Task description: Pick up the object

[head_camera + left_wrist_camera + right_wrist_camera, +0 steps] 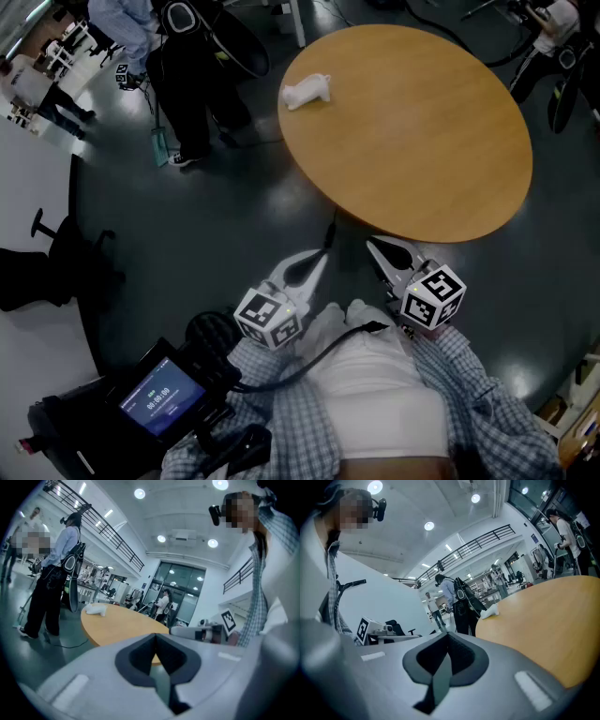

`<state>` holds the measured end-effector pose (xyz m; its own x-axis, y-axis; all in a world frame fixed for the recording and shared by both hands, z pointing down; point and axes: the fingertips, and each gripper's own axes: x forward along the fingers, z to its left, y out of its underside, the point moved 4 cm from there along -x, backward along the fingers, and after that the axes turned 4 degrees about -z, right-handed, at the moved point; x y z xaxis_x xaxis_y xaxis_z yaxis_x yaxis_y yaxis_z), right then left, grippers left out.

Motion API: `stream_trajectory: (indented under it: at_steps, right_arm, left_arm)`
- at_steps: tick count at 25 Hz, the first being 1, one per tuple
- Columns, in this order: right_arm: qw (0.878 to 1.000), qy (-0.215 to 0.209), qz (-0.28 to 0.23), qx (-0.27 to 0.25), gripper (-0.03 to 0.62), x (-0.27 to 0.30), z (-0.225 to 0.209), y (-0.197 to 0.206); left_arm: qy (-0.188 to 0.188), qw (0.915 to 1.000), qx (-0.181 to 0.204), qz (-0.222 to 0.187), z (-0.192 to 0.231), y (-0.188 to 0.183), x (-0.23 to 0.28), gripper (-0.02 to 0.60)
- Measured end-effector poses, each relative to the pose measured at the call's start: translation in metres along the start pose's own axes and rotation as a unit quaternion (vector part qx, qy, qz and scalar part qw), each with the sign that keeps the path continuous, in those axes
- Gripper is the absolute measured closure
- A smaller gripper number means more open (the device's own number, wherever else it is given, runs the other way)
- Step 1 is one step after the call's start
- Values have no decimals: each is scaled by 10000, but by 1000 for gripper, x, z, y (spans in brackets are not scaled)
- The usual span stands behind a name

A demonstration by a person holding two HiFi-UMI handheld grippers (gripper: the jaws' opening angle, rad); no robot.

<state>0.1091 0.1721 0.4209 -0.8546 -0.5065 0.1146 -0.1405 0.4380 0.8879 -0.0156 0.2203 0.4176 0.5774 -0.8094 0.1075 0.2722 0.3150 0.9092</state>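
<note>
A small white object [306,91], soft-looking and lumpy, lies near the far left edge of the round wooden table [422,141]. Both grippers hang in front of my chest, short of the table's near edge and far from the object. My left gripper [322,255] is shut with nothing in it, and so is my right gripper [373,244]. In the left gripper view the white object [96,610] sits on the far tabletop [126,627] beyond the closed jaws. The right gripper view shows the object [490,612] small and distant on the table [548,620].
A person in dark trousers [192,84] stands on the floor left of the table, with others further off. A black office chair [56,262] is at the left. A screen device [155,398] hangs at my lower left. More people and gear [553,47] stand at the top right.
</note>
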Motion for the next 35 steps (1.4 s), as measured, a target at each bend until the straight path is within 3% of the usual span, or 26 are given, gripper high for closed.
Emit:
stream_trajectory:
  at_steps: [29, 35]
  right_arm:
    - [9996, -50, 101, 243, 591, 7, -2, 15]
    - [9993, -320, 177, 86, 591, 1, 5, 21]
  left_arm:
    - [-394, 9992, 20, 84, 22, 7, -15, 584]
    - [-533, 9984, 169, 65, 21, 3, -24, 584]
